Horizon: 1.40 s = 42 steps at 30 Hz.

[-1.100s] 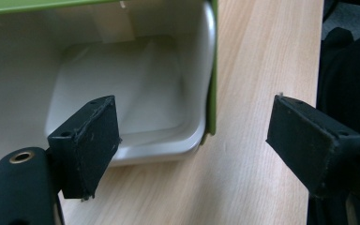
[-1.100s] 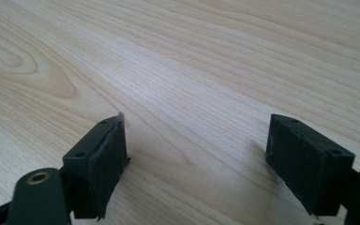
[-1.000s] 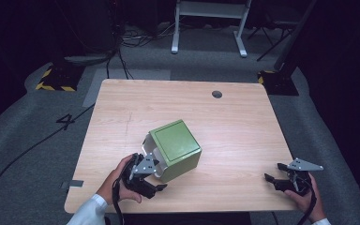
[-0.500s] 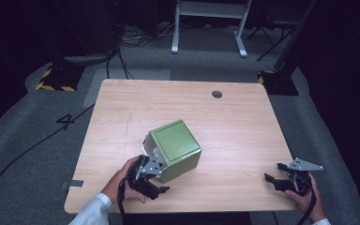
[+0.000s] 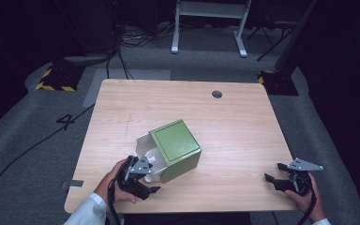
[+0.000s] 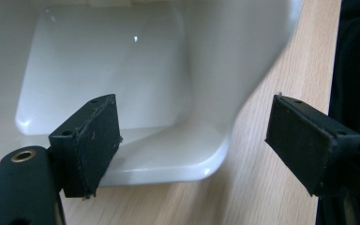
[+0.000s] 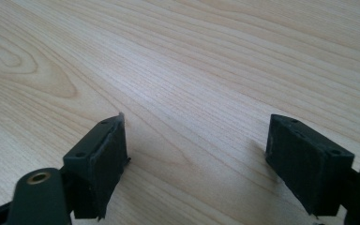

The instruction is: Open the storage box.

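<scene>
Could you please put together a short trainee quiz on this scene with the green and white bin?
1. True or false: the left tool is clamped on the bin.
2. Which way does the bin's white opening face: A, toward the left tool; B, toward the table's far edge?
3. What lies under the right tool?
Key: 1 false, its jaws stand open; 2 A; 3 bare table.

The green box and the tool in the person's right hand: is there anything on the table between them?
No. In the high view, only bare wooden table lies between the green box and the right tool, which stands open.
</scene>
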Tool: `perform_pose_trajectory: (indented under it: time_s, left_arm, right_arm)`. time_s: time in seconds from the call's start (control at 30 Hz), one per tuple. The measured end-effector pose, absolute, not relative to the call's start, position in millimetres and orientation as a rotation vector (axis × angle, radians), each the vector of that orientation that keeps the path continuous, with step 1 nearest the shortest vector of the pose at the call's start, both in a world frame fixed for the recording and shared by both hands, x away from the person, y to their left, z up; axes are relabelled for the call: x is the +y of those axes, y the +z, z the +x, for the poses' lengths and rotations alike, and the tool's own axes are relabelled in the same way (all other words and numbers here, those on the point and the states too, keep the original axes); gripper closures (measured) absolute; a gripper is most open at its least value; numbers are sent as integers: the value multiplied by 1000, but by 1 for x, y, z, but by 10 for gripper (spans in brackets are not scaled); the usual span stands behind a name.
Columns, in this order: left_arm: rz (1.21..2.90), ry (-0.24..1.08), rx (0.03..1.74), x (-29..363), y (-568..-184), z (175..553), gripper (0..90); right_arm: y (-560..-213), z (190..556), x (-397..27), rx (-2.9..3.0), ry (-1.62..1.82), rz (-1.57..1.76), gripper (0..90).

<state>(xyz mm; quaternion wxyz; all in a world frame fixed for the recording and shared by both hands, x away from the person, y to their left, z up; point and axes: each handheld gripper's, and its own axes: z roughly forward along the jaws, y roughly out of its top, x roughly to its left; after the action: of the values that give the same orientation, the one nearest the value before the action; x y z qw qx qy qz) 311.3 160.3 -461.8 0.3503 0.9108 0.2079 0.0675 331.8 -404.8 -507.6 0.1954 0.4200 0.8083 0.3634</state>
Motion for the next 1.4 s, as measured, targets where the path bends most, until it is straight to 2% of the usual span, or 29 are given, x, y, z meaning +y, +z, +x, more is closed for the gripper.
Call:
perform_pose_trajectory:
  time_s: [0.1, 0.23, 0.53, 0.77, 1.0, 1.4]
  left_arm:
    - [2332, 188, 578, 171, -462, 309, 229]
    - [2328, 241, 628, 181, -461, 306, 328]
    - [2327, 218, 612, 183, -461, 301, 468]
    - [2299, 226, 585, 189, -463, 293, 667]
    - [2295, 224, 573, 192, -463, 289, 773]
    - [2295, 237, 590, 203, -464, 280, 775]
  right_arm:
    - [-508, 332, -405, 2265, 1018, 1178, 208]
    - [-508, 332, -405, 2265, 1018, 1178, 207]
    - [-508, 332, -405, 2264, 1017, 1178, 207]
    - [-508, 332, -405, 2265, 1017, 1178, 207]
    - [-508, 332, -405, 2264, 1017, 1178, 207]
    - [-508, 332, -405, 2265, 1017, 1178, 207]
